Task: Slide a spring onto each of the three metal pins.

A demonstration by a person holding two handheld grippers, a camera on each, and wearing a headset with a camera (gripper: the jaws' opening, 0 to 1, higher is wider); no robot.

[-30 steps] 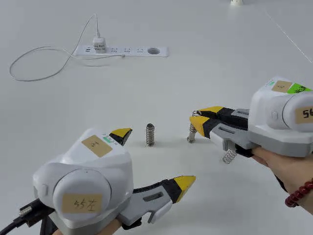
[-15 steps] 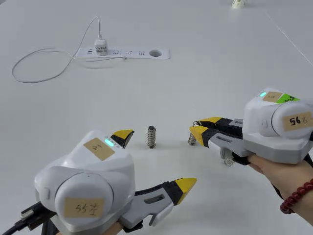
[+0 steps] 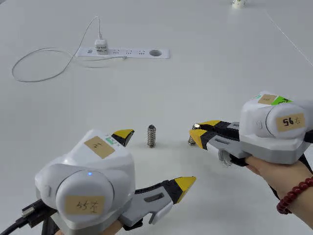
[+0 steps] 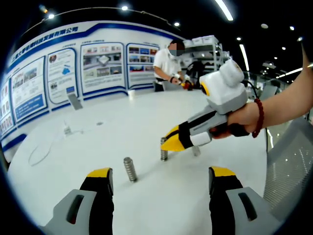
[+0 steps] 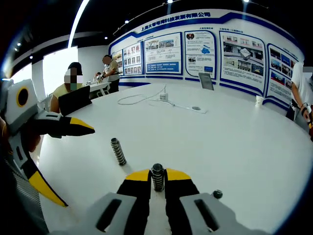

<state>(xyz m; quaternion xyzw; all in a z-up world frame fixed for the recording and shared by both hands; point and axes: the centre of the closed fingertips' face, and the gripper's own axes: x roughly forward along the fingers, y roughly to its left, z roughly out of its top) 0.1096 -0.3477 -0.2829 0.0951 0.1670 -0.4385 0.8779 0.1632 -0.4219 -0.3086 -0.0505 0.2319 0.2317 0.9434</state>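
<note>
On table (image 3: 146, 88), clear of edges: right gripper (image 3: 198, 131) fingers clamped on spring (image 5: 157, 177); left gripper (image 3: 155, 157) fingers apart, second spring (image 3: 151, 136) free

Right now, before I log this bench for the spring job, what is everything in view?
Grey coiled metal spring on an upright pin: one, table centre, clear of both grippers.
Second grey coil spring on a pin: one, between the right gripper's jaws.
Small dark-headed item: one, on the table beside those jaws; too small to identify.
White power strip: one, far side, with white plug and looping white cable.
White table: one.
Background people: several, at far tables.
Left gripper: white, yellow-tipped jaws apart.
Right gripper: white, jaws closed on the second spring.
</note>
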